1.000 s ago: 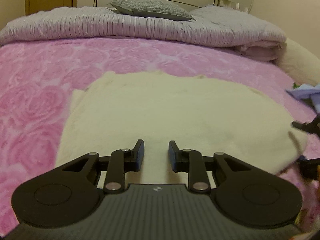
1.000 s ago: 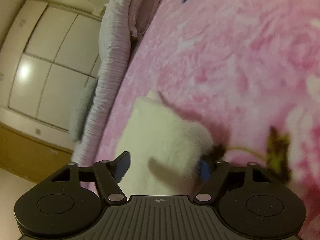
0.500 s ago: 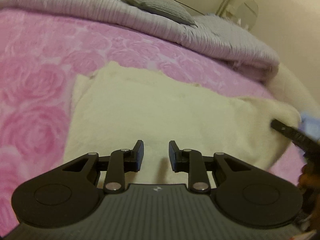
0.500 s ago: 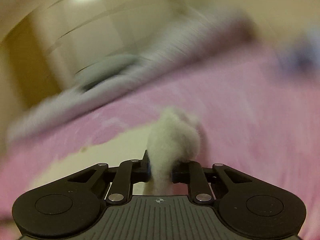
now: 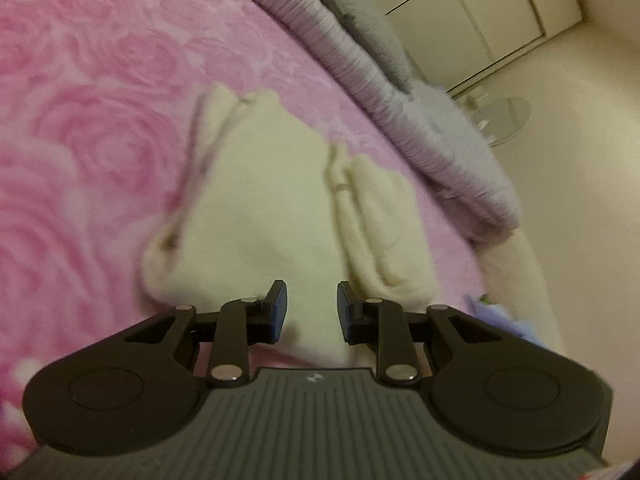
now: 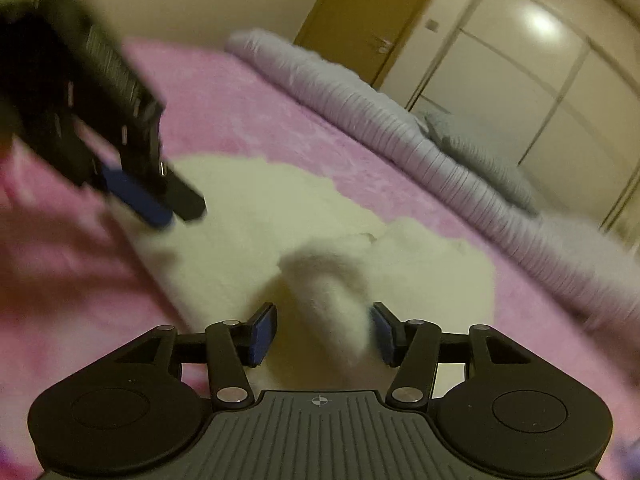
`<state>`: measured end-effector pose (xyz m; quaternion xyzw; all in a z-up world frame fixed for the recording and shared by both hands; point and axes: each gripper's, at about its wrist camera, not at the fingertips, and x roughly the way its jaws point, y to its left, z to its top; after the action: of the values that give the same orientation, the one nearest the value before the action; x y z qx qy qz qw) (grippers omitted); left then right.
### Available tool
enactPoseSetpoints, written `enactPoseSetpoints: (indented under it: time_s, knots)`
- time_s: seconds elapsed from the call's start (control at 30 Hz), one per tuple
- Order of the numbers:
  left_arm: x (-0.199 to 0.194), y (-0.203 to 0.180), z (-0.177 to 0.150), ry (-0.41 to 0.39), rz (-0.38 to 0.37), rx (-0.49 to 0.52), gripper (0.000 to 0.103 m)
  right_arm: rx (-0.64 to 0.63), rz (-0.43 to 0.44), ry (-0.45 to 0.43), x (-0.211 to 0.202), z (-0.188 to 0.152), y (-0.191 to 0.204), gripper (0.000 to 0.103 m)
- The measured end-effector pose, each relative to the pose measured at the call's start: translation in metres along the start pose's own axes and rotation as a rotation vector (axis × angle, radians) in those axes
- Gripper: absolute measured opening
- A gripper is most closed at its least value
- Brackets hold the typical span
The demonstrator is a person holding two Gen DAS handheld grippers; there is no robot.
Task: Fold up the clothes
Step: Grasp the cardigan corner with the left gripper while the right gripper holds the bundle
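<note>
A cream fluffy garment (image 5: 276, 204) lies on the pink rose blanket, its right part folded over onto itself (image 5: 380, 216). My left gripper (image 5: 308, 308) is open and empty just above the garment's near edge; it also shows in the right wrist view (image 6: 160, 204) at upper left over the garment (image 6: 256, 216). My right gripper (image 6: 322, 332) is open, with a raised fold of the garment (image 6: 332, 292) lying loose between its jaws, against the right pad.
The pink blanket (image 5: 92, 92) covers the bed. A rolled lilac duvet (image 5: 420, 128) and a grey pillow (image 5: 364, 28) lie along the far side. White wardrobe doors (image 6: 520, 72) and a wooden door (image 6: 368, 16) stand behind. A blue item (image 5: 496, 316) lies at the right.
My right gripper, shut on the garment's corner half a second ago, carried it over the garment and has opened. My left gripper has tilted and stays open.
</note>
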<state>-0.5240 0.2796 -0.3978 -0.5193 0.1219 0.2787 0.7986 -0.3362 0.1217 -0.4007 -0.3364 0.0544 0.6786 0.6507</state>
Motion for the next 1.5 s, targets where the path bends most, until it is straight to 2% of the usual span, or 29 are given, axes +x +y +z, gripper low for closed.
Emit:
enactPoseSetpoints:
  time_s: [0.07, 0.13, 0.17, 0.2, 0.27, 0.43, 0.53, 0.67, 0.77, 0.9, 0.93, 0.97, 1.0, 1.03, 1.1, 1.17, 1.27, 1.37, 1.43, 1.5]
  knots:
    - [0.006, -0.002, 0.004, 0.003, -0.04, -0.038, 0.027, 0.166, 0.03, -0.055, -0.019, 0.003, -0.028, 0.055]
    - [0.016, -0.001, 0.007, 0.019, -0.077, -0.092, 0.028, 0.397, 0.027, -0.086, -0.034, -0.002, -0.064, 0.055]
    - [0.022, 0.001, 0.009, 0.031, -0.091, -0.123, 0.029, 0.552, 0.029, -0.098, -0.036, -0.007, -0.09, 0.055]
    - [0.029, 0.003, 0.011, 0.042, -0.109, -0.154, 0.029, 0.712, 0.02, -0.092, -0.034, -0.017, -0.114, 0.055]
    - [0.044, 0.004, 0.015, 0.052, -0.133, -0.196, 0.031, 1.013, -0.025, 0.019, -0.02, -0.043, -0.157, 0.055]
    - [0.084, 0.005, 0.027, 0.086, -0.181, -0.272, 0.034, 1.491, 0.112, 0.122, 0.018, -0.094, -0.195, 0.054]
    - [0.11, 0.006, 0.034, 0.126, -0.199, -0.307, 0.035, 1.597, 0.143, 0.116, 0.031, -0.1, -0.198, 0.054]
    - [0.132, -0.001, 0.044, 0.16, -0.195, -0.267, 0.034, 1.655, 0.118, 0.096, 0.024, -0.117, -0.199, 0.054]
    - [0.144, -0.006, 0.053, 0.185, -0.187, -0.245, 0.034, 1.626, 0.097, 0.101, 0.03, -0.111, -0.211, 0.054]
    - [0.155, -0.022, 0.059, 0.204, -0.174, -0.149, 0.031, 1.476, 0.096, 0.168, 0.051, -0.087, -0.224, 0.054]
    - [0.155, -0.028, 0.059, 0.202, -0.169, -0.108, 0.026, 1.438, 0.096, 0.184, 0.056, -0.08, -0.227, 0.05]
    - [0.151, -0.033, 0.059, 0.193, -0.169, -0.063, 0.02, 1.4, 0.096, 0.201, 0.061, -0.074, -0.23, 0.046]
    - [0.145, -0.037, 0.059, 0.18, -0.167, -0.021, 0.018, 1.37, 0.111, 0.202, 0.061, -0.072, -0.226, 0.036]
    - [0.136, -0.039, 0.062, 0.158, -0.162, 0.015, 0.017, 1.34, 0.122, 0.202, 0.059, -0.067, -0.223, 0.033]
    - [0.11, -0.041, 0.067, 0.096, -0.15, 0.08, 0.017, 1.253, 0.147, 0.185, 0.054, -0.053, -0.217, 0.033]
    - [0.079, -0.037, 0.073, 0.031, -0.132, 0.132, 0.017, 1.179, 0.225, 0.16, 0.056, -0.031, -0.209, 0.033]
    - [0.047, -0.014, 0.08, -0.01, -0.082, 0.127, 0.017, 1.033, 0.305, 0.161, 0.067, 0.008, -0.19, 0.033]
    - [0.046, 0.015, 0.075, 0.02, -0.03, 0.083, 0.017, 0.873, 0.313, 0.22, 0.082, 0.034, -0.156, 0.033]
    - [0.05, 0.031, 0.069, 0.025, -0.057, 0.02, 0.018, 0.786, 0.285, 0.234, 0.086, 0.041, -0.14, 0.034]
    - [0.052, 0.044, 0.067, 0.017, -0.095, -0.049, 0.02, 0.763, 0.287, 0.235, 0.084, 0.04, -0.136, 0.033]
